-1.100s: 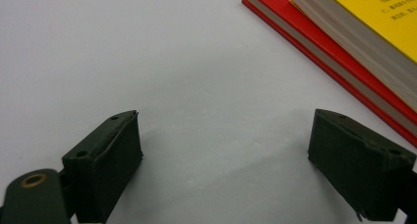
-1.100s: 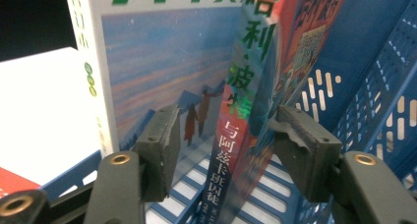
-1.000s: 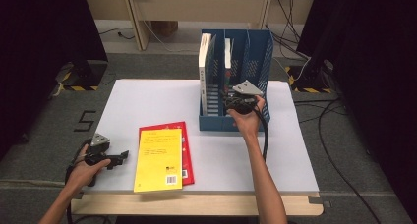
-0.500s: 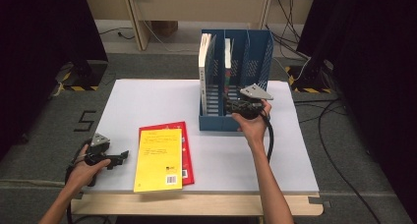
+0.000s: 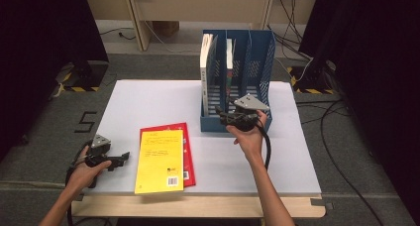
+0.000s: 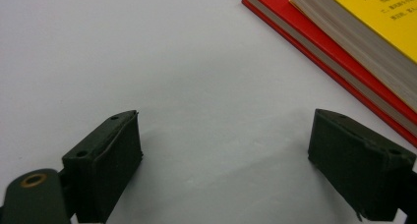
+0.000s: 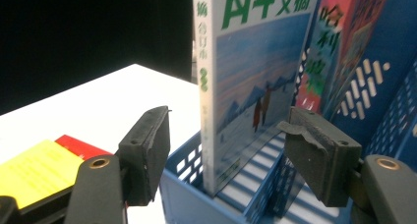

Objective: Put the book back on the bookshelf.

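Note:
A blue file rack [image 5: 260, 62] stands at the back of the white table [image 5: 148, 102]. A white-spined book [image 5: 205, 62] with a blue cover [image 7: 251, 76] stands upright in its left slot. A second, colourful book [image 5: 229, 60] stands in the slot beside it [image 7: 327, 42]. A yellow book [image 5: 161, 159] lies flat on a red book [image 5: 187, 151] near the front. My right gripper [image 5: 225, 118] hangs open at the rack's front wall, its jaws either side of the white-spined book [image 7: 228, 130] and not touching it. My left gripper [image 5: 119, 159] rests open over bare table [image 6: 223, 135], left of the yellow book [image 6: 373, 13].
The rack's right slots [image 5: 247, 75] hold nothing. Cables [image 5: 341, 112] lie on the floor to the right. A wooden table edge [image 5: 198, 206] runs along the front. Dark curtains flank both sides.
My right gripper has drawn back a little from the rack toward the person and dropped slightly. The left gripper and the books have not moved.

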The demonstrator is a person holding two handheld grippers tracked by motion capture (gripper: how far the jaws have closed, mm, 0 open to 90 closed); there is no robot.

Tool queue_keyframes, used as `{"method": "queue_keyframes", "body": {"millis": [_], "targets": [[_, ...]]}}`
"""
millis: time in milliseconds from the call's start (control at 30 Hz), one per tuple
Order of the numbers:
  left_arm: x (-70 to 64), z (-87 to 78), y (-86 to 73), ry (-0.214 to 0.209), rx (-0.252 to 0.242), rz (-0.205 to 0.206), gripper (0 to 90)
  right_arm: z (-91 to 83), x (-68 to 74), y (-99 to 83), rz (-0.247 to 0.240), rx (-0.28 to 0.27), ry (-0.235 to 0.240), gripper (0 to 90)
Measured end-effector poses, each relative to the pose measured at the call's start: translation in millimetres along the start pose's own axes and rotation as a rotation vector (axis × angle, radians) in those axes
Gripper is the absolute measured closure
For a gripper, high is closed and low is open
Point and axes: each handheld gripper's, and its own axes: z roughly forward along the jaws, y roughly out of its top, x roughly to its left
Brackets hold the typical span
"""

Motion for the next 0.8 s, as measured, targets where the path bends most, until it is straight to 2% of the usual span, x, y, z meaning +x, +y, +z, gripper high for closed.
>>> {"method": "queue_keyframes", "body": {"millis": [100,333,800], "targets": [[0.0,0.0,0.0,0.000,0.000,0.000,11.6,-0.7,2.9,-6.0,0.021,0.016,0.023,34.1],[0.0,0.0,0.0,0.000,0.000,0.000,11.6,-5.1,10.0,-13.7,0.012,0.032,0.033,33.0],[0.0,0.0,-0.1,0.000,-0.001,0.000,11.6,-7.4,21.1,-29.9,0.040,0.062,0.079,32.0]]}}
